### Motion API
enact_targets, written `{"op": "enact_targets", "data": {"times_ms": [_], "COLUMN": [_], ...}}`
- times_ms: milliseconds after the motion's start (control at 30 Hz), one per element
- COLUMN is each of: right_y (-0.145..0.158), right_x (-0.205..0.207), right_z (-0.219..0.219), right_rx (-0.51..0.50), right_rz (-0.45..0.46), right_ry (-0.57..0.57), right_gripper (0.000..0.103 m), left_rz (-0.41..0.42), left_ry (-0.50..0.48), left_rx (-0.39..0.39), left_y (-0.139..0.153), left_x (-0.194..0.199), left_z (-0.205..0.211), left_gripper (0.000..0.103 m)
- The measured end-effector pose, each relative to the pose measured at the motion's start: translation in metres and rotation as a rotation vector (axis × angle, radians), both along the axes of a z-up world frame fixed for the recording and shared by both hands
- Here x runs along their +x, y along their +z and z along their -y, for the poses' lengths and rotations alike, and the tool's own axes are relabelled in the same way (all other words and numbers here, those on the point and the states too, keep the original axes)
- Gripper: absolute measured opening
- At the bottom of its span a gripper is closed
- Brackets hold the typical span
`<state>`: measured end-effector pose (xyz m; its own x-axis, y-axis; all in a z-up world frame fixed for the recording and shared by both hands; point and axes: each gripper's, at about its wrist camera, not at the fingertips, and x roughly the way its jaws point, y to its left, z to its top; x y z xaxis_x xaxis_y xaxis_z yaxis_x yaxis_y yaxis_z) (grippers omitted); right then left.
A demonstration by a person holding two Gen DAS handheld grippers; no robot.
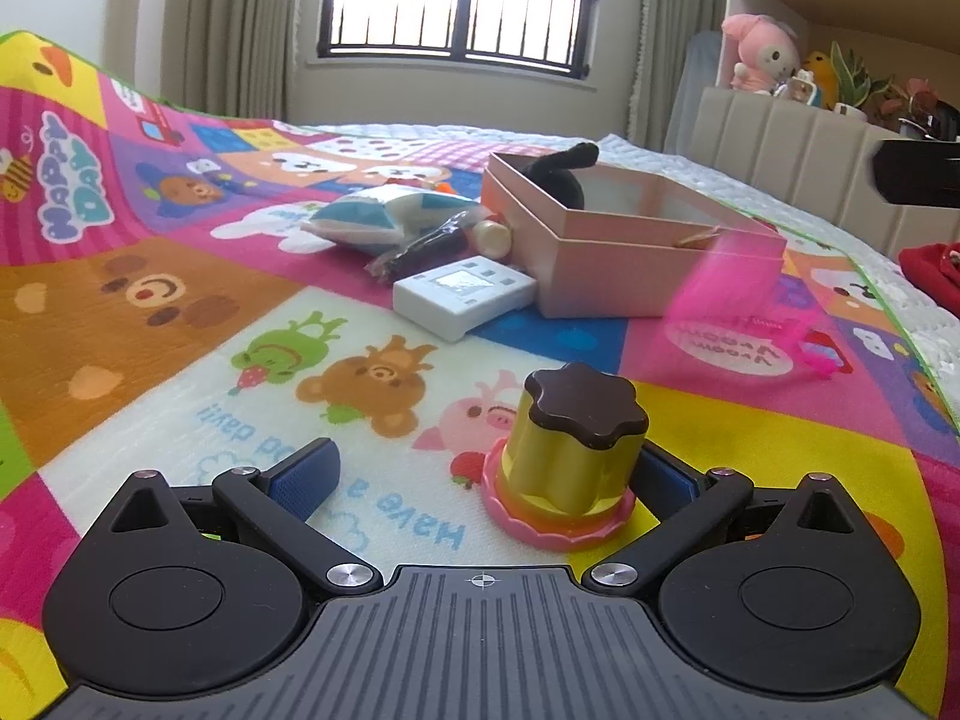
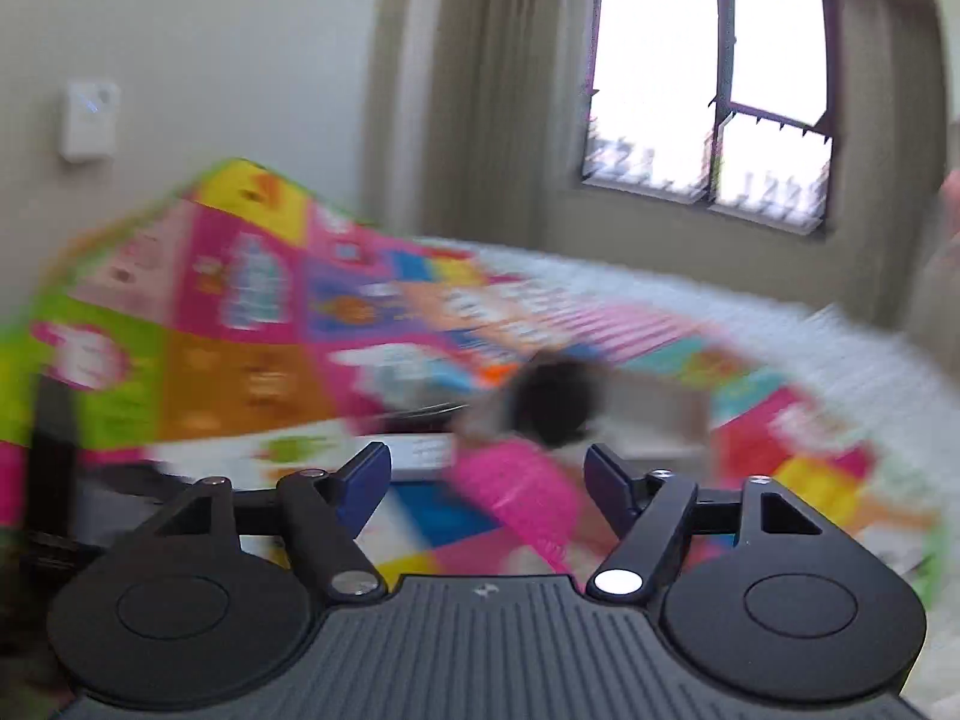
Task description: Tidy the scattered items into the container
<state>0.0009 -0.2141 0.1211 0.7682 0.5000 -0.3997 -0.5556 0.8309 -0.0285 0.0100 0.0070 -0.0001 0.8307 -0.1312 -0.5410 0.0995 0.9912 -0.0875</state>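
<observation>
Two wrist cameras look across a bright cartoon play mat (image 1: 180, 324) spread over a quilted bed (image 1: 690, 162), with a barred window (image 1: 462, 0) and curtains behind. On the mat sits an open pink cardboard box (image 1: 612, 258), a black plush item (image 1: 564, 177) resting inside against its far left wall. Just left of the box lie a blue and white pouch (image 1: 372, 219), a dark wrapped stick (image 1: 420, 249) and a white rectangular device (image 1: 465, 294), which touches the box's front corner. A pink blur (image 1: 714, 294) crosses the box's right front. Nearest the left camera, a yellow toy pudding with a brown lid (image 1: 570, 456) stands upright on its pink base between the spread fingers of the left gripper (image 1: 480, 480), close to the right finger; the left finger is clear of it. The right view is heavily blurred; the right gripper (image 2: 486, 480) is spread apart above the mat, a pink object (image 2: 516, 498) lying between its fingers, contact unclear.
</observation>
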Motion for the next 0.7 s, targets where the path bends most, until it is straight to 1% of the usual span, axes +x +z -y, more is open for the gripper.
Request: {"op": "enact_targets", "data": {"times_ms": [67,100,167,200,233,267,333,400,467,500,567,633,700], "right_y": [0.001,0.001,-0.004,-0.010,-0.018,-0.029,-0.054,-0.074,-0.090,-0.095,-0.097,-0.092,-0.085], "right_x": [0.006,0.011,0.026,0.036,0.047,0.061,0.084,0.100,0.107,0.108,0.098,0.081,0.057], "right_z": [0.013,0.023,0.041,0.048,0.053,0.056,0.056,0.052,0.048,0.047,0.051,0.054,0.058], "right_rx": [0.071,0.106,0.155,0.160,0.144,0.108,0.030,-0.025,-0.098,-0.123,-0.143,-0.146,-0.112], "right_rz": [-0.063,-0.086,-0.131,-0.149,-0.164,-0.185,-0.230,-0.232,-0.224,-0.239,-0.237,-0.260,-0.324], "right_ry": [0.029,0.019,-0.037,-0.076,-0.124,-0.168,-0.233,-0.246,-0.248,-0.238,-0.216,-0.189,-0.089], "right_gripper": [0.083,0.084,0.084,0.082,0.070,0.049,0.036,0.035,0.035,0.035,0.035,0.035,0.041], "left_rz": [-0.001,-0.001,0.000,-0.001,-0.001,0.000,-0.001,-0.005,-0.010,-0.012,-0.018,-0.029,-0.040], "left_ry": [0.001,0.001,0.004,0.006,0.007,0.008,0.009,0.007,0.006,0.006,0.008,0.008,0.008], "left_rx": [0.002,0.005,0.013,0.018,0.025,0.033,0.045,0.051,0.048,0.046,0.047,0.042,0.032], "left_y": [0.000,0.000,0.001,0.001,0.001,0.001,0.002,0.002,0.003,0.003,0.004,0.005,0.005], "left_x": [0.000,0.000,-0.001,-0.001,-0.002,-0.002,-0.003,-0.003,-0.004,-0.004,-0.002,0.002,0.007], "left_z": [0.000,0.001,0.002,0.002,0.003,0.004,0.006,0.007,0.007,0.006,0.007,0.006,0.005], "left_gripper": [0.103,0.103,0.103,0.103,0.103,0.103,0.103,0.103,0.103,0.103,0.103,0.103,0.103]}}
